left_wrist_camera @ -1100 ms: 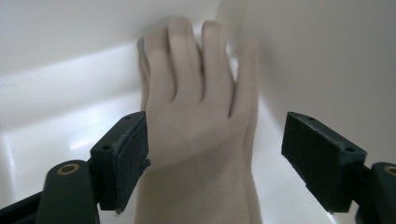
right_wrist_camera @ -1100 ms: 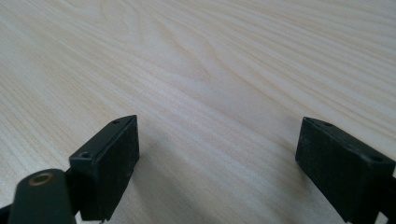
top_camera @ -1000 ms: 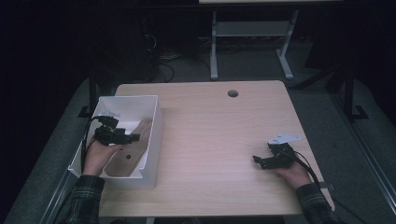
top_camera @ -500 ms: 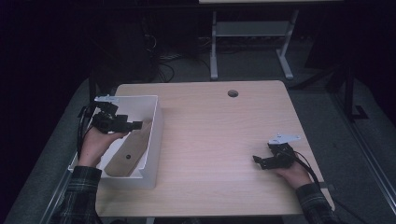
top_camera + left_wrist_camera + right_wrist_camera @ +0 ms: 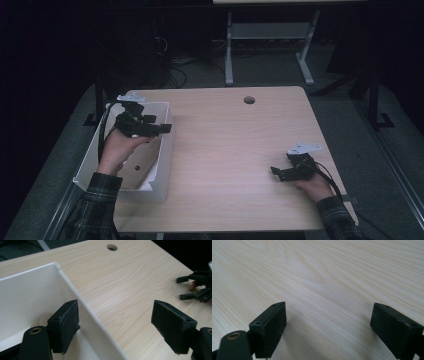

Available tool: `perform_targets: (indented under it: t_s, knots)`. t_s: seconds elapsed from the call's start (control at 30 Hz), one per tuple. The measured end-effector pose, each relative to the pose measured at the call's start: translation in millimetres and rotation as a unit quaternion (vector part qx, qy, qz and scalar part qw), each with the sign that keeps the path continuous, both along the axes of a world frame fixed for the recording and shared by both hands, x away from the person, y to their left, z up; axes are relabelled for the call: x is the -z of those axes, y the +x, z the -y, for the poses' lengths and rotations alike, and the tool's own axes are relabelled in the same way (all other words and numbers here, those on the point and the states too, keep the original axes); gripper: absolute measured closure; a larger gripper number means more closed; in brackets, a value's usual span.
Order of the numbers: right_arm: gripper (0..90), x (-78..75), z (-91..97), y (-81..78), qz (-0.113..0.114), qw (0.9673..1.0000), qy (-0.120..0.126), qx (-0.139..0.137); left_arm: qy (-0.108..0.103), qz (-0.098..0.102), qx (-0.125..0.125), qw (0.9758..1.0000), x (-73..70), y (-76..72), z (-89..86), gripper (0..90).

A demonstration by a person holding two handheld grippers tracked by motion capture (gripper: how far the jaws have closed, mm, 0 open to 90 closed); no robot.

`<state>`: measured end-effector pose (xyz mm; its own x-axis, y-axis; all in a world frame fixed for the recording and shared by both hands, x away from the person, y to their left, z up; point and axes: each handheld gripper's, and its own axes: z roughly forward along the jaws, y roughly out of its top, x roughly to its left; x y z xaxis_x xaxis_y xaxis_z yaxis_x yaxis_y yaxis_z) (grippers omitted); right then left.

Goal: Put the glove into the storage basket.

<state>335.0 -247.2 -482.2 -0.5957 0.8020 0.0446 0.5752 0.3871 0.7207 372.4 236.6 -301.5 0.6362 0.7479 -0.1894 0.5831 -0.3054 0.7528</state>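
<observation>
A white open bin (image 5: 166, 150) stands on the left part of the light wooden table (image 5: 230, 135). My left gripper (image 5: 163, 129) is held above the bin's far end, pointing right, open, with nothing between its fingers. In the left gripper view, my left gripper (image 5: 116, 315) has its jaws on either side of the bin's right wall (image 5: 75, 290), well above it. My right gripper (image 5: 276, 173) rests low at the table's right front, open and empty. In its own view my right gripper (image 5: 328, 315) points along bare wood.
A round cable hole (image 5: 249, 100) sits near the table's far edge. Inside the bin a tan patch with a dark spot (image 5: 136, 167) shows; I cannot tell what it is. A metal stand (image 5: 265, 37) and cables lie on the dark floor beyond the table.
My left hand has risen out of the bin and moved toward its far end, jaws unchanged. The right hand has stayed put.
</observation>
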Motion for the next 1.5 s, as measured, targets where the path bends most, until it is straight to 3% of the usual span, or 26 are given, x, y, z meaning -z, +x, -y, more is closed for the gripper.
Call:
perform_targets:
  t_s: [0.33, 0.7, 0.93, 0.97, 1.03, 1.3, 1.5]
  knots:
    - [12.8, 0.0, 0.0, 0.0, 0.000, 1.0000, 0.000, 0.000, 0.001, 0.005, 0.025, 0.9997, -4.5, -4.3, 46.8, 21.8]
    - [12.8, 0.0, 0.0, 0.0, 0.000, 1.0000, 0.000, 0.000, 0.004, 0.003, 0.047, 0.9989, 9.9, -7.2, 95.4, 21.9]
    - [12.8, 0.0, 0.0, 0.0, 0.000, 1.0000, 0.000, 0.000, 0.013, 0.003, 0.065, 0.9978, 31.8, -10.9, 124.4, 21.9]
    - [12.8, 0.0, 0.0, 0.0, 0.000, 1.0000, 0.001, 0.000, 0.023, 0.005, 0.072, 0.9971, 34.9, -10.9, 126.8, 21.9]
    - [12.8, 0.0, 0.0, 0.0, 0.000, 1.0000, 0.000, 0.000, 0.016, 0.004, 0.073, 0.9972, 41.2, -12.3, 132.4, 21.9]
    - [12.8, 0.0, 0.0, 0.0, 0.000, 1.0000, 0.000, 0.000, 0.014, 0.008, 0.084, 0.9964, 72.2, -15.9, 145.8, 21.9]
    - [12.8, 0.0, 0.0, 0.0, 0.000, 1.0000, 0.000, 0.000, 0.026, 0.008, 0.097, 0.9949, 95.5, -17.2, 150.3, 21.8]
